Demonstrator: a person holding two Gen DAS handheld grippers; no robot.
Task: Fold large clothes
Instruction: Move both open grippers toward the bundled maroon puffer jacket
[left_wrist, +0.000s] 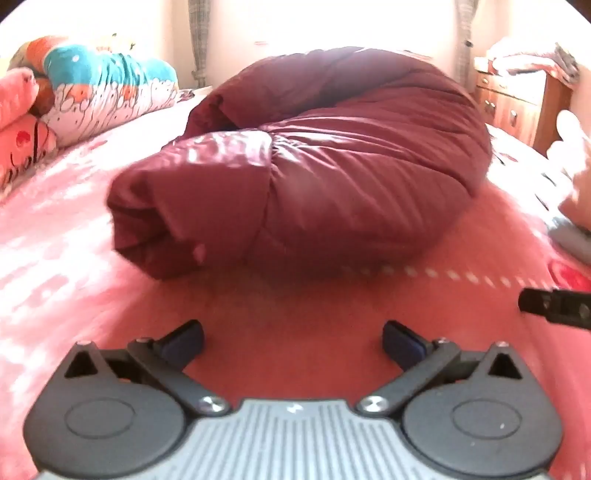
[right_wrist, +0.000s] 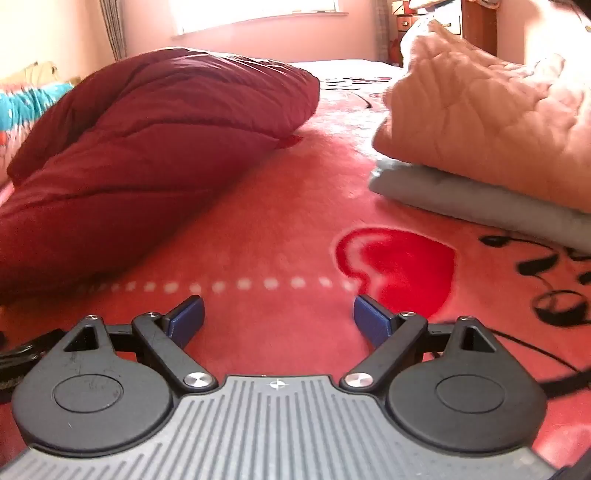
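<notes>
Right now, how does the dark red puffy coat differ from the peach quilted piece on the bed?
The maroon coat is dark and glossy; the peach quilted piece is pale and matte. The coat lies alone as a bulky, loosely rolled bundle on the pink blanket; the peach piece sits folded flat on a light blue folded item. Both are padded, and neither gripper touches them.

Black script on the pink pillow (left_wrist: 22, 147) (left edge) seems cursive, unreadable.

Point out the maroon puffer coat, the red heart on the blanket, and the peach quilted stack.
maroon puffer coat (left_wrist: 332, 155), left wrist view, bundle's middle.
red heart (right_wrist: 402, 266), right wrist view, centre.
peach quilted stack (right_wrist: 480, 110), right wrist view, top layer.
</notes>
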